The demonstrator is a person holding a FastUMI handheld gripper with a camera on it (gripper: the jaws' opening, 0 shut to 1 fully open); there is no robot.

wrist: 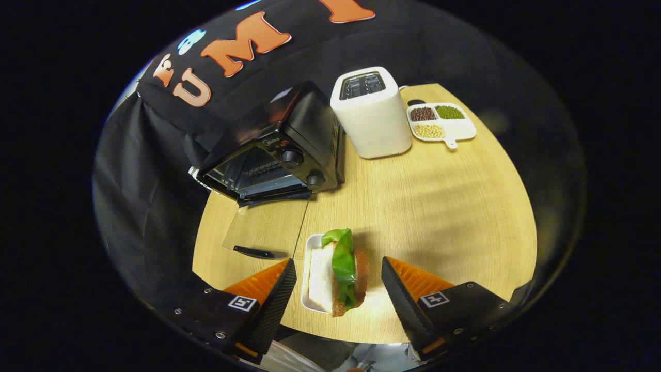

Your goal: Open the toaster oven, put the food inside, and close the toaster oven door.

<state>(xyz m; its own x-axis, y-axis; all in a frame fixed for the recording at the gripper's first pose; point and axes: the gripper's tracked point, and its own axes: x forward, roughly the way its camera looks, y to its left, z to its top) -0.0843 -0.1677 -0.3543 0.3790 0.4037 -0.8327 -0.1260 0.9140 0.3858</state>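
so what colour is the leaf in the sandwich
Green, clearest in the gripper view: the leaf sits in the sandwich between the open jaws.

The sandwich (338, 274) hides most of its white tray (308, 253).

sandwich (338, 274) between tool (338, 289) fingers | toaster oven (279, 150) beyond, door down

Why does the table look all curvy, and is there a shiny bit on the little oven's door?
In the gripper view, the fisheye lens bends the round light wooden table into a curve; the black toaster oven has its clear glass door folded down, so see-through that the wood shows through it; soft shadow bands cross the tabletop; the open claw has the lettuce sandwich between its fingers, not touching.
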